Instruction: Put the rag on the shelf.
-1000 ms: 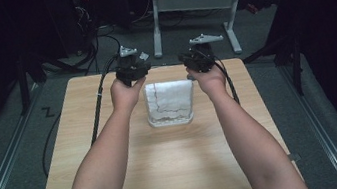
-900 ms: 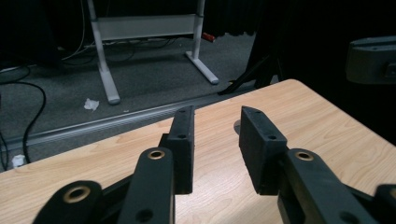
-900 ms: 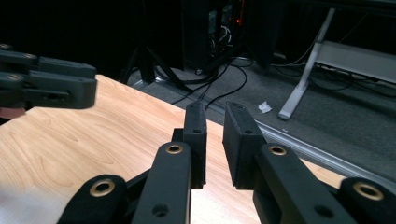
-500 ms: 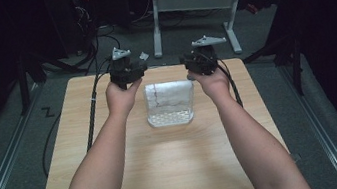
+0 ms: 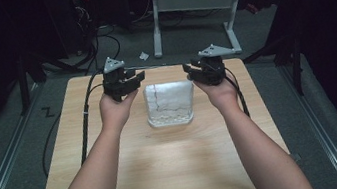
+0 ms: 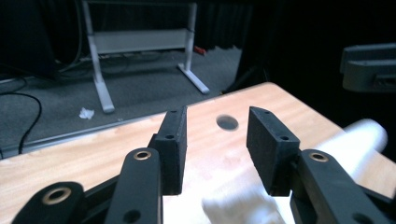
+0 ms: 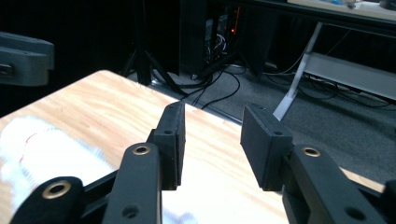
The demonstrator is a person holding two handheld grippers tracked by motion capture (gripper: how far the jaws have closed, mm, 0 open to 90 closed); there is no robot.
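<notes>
Now I see the white cloth lying folded on the wooden table, between my left gripper and right gripper, touching neither. Both have jaws spread and empty; no readable writing.

1. table: pale wood grain, smooth, with a soft sheen.
2. cloth: white, fuzzy towel-like fabric, thin red line at its 11 o'clock.
3. left gripper and right gripper: matt black plastic jaws, brass-coloured rivets.
4. floor: dull grey, carpet-like.
</notes>
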